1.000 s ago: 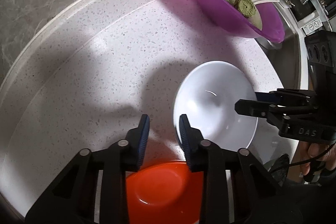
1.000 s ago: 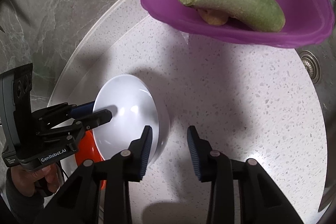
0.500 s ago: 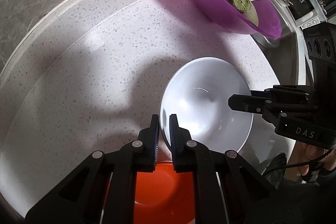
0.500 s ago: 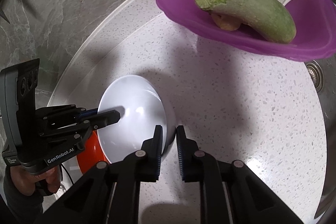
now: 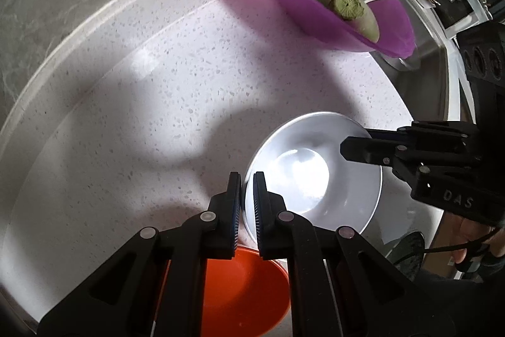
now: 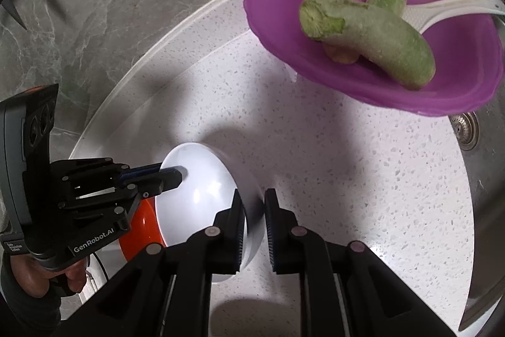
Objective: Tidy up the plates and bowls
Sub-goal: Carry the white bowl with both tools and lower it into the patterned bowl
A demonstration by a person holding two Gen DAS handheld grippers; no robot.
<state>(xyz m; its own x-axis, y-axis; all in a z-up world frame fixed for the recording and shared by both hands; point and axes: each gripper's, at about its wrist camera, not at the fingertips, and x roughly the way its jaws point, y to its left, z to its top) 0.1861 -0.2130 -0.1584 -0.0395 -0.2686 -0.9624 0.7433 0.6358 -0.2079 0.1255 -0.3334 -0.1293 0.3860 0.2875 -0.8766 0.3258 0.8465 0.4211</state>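
Both grippers, left (image 5: 246, 201) and right (image 6: 254, 226), are pinching white bowl (image 5: 315, 179) rims (lifted); next, probably nesting into orange bowl (image 5: 243, 289).

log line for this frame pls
phase: two-tool grip | left tool: shut on white bowl rim | right tool: shut on opposite rim | below: orange bowl | nearby: purple bowl

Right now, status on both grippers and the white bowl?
Left gripper and right gripper both clamped on white bowl rim, opposite sides. Orange bowl just below. Purple bowl well clear.
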